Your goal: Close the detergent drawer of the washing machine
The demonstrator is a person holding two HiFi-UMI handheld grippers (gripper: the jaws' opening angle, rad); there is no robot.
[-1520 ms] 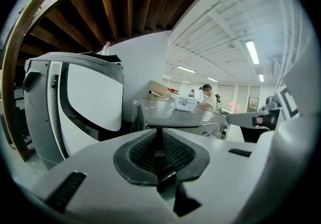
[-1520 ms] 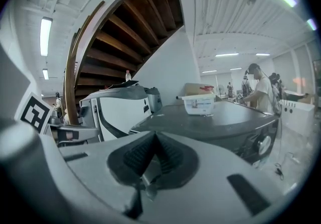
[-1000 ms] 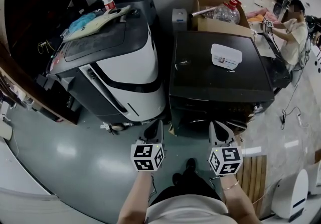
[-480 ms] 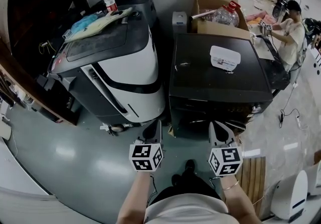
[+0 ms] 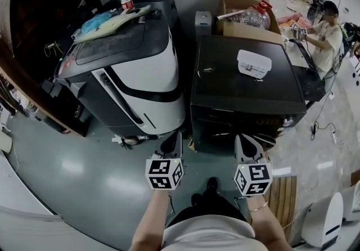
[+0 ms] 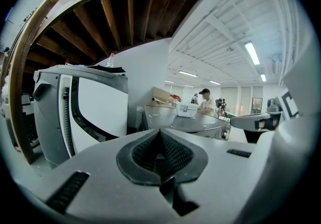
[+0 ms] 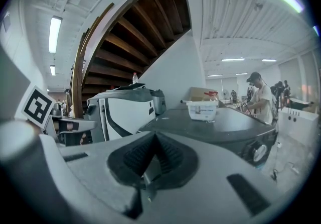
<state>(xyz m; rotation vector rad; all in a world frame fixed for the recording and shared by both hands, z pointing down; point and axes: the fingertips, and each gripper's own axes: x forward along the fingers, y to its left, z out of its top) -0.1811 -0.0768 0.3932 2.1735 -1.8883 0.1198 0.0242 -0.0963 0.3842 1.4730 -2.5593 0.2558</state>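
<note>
Left gripper (image 5: 172, 144) and right gripper (image 5: 244, 146), both clenched and empty, side by side near the dark washer (image 5: 225, 89) front.

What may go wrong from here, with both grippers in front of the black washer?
1. The washer shows a dark front at a steep angle. I cannot make out the drawer, so a push may land wrongly.
2. A hard push may shake the tub on top.
3. The left gripper, shut, hangs near the white machine and may bump it.
</note>
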